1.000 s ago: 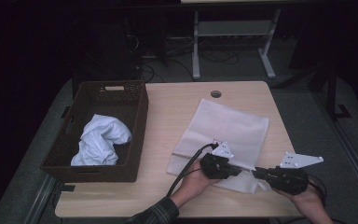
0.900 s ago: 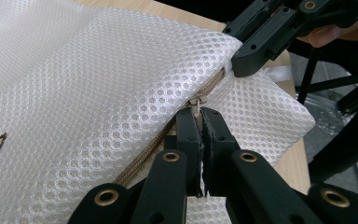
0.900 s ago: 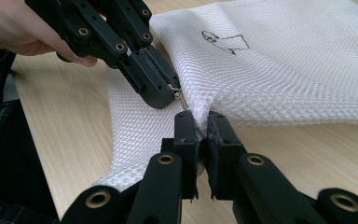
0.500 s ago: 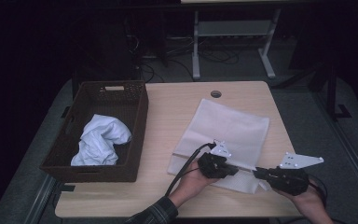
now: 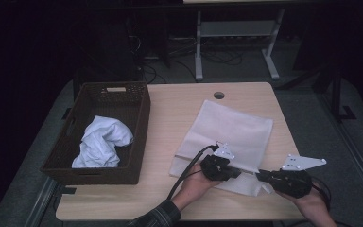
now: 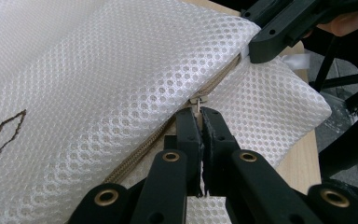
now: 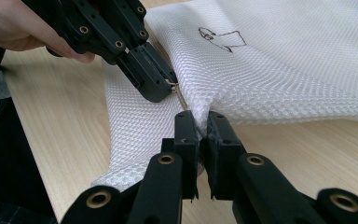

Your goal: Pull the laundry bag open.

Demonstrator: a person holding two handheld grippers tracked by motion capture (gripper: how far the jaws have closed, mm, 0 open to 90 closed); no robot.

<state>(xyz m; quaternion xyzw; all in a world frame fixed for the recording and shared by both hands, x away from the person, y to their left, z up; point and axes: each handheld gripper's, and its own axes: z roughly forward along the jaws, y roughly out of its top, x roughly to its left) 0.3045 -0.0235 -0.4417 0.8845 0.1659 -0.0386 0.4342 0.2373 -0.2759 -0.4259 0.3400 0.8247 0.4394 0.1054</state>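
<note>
On the surface (image 5: 170, 113) our mesh bag (image 5: 231, 130) lies flat, our left gripper (image 6: 200, 122) clenched on its zipper pull (image 6: 196, 101), our right gripper (image 7: 199, 125) pinching the bag's edge beside it.

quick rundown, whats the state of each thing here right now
white mesh laundry bag: flat on the table, near end bunched.
bag's zipper: at least partly closed, its pull sits between the jaws.
left tool: shut on the small metal zipper pull.
right tool: shut on the mesh at the bag's corner.
dark woven basket: open-topped.
white cloth: crumpled in the basket.
</note>
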